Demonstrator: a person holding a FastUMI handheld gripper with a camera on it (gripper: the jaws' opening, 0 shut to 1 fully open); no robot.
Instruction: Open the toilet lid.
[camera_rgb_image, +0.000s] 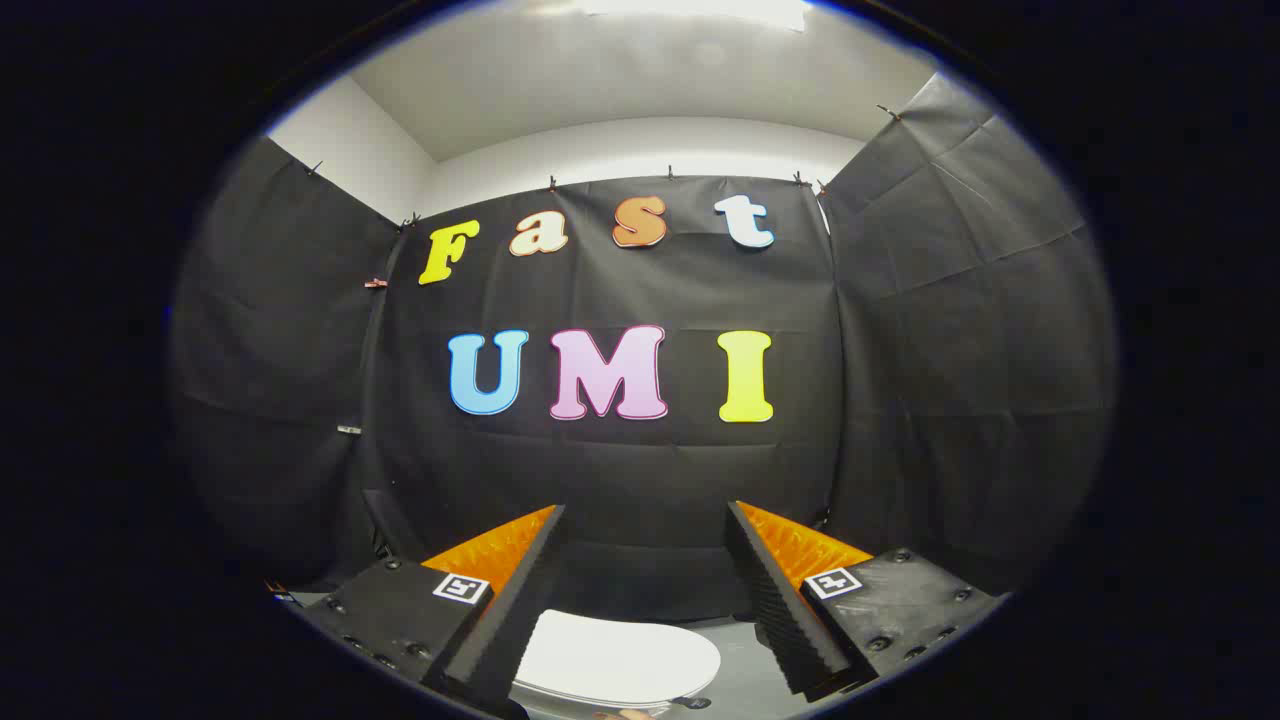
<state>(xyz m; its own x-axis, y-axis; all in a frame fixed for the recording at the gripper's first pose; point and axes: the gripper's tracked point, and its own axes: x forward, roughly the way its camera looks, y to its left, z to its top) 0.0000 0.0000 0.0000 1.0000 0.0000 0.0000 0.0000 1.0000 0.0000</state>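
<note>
Your fingers (645, 560) are spread wide and hold nothing. The white toilet lid (615, 660) lies shut below them. Go down slowly and catch its front edge.

Black cloth walls (640, 470) enclose the booth under a white ceiling (620, 80), with perhaps a ceiling light (700, 10) overhead.

White toilet lid (615, 660), closed flat, low between the spread fingers (520, 590)
</note>
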